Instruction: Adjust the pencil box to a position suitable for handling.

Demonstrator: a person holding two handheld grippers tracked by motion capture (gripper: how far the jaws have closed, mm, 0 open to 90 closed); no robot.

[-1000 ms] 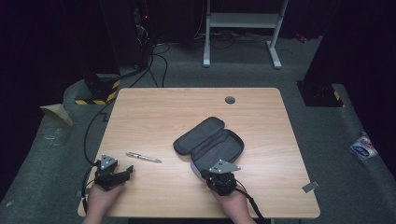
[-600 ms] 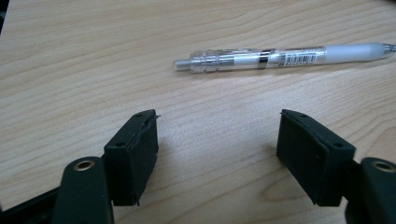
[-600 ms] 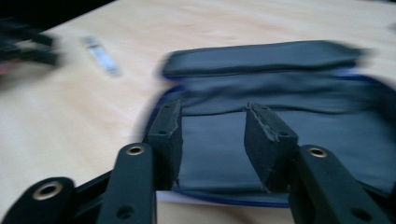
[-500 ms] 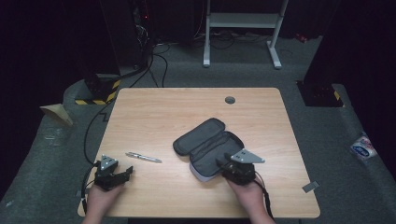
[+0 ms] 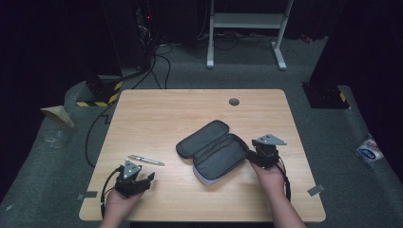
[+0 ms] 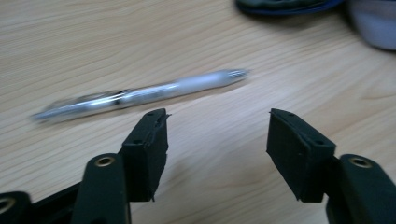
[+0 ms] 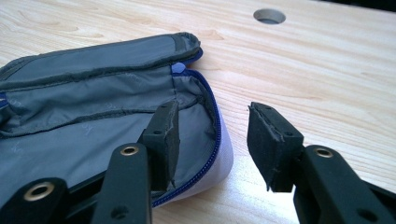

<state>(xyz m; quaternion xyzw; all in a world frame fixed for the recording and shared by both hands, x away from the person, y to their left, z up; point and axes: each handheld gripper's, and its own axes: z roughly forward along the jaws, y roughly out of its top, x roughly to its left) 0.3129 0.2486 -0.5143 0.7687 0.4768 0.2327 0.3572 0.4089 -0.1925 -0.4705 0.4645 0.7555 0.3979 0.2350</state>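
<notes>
Already unzipped, the dark grey fabric pencil case (image 5: pixel 214 148) lies open mid-counter; the silver pen (image 5: pixel 146 160), near the front-left corner, is not yet grasped. Left gripper (image 6: pixel 217 123) closing empty; right gripper (image 7: pixel 212 128) released.

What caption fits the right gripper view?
Right gripper, fingers apart, straddling the zipped rim of the open pencil case on the wooden table.

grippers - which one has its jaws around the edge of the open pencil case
The right gripper: its jaws straddle the zippered rim of the pencil case without pressing it. The left gripper stands open over bare table, just short of the pen.
</notes>
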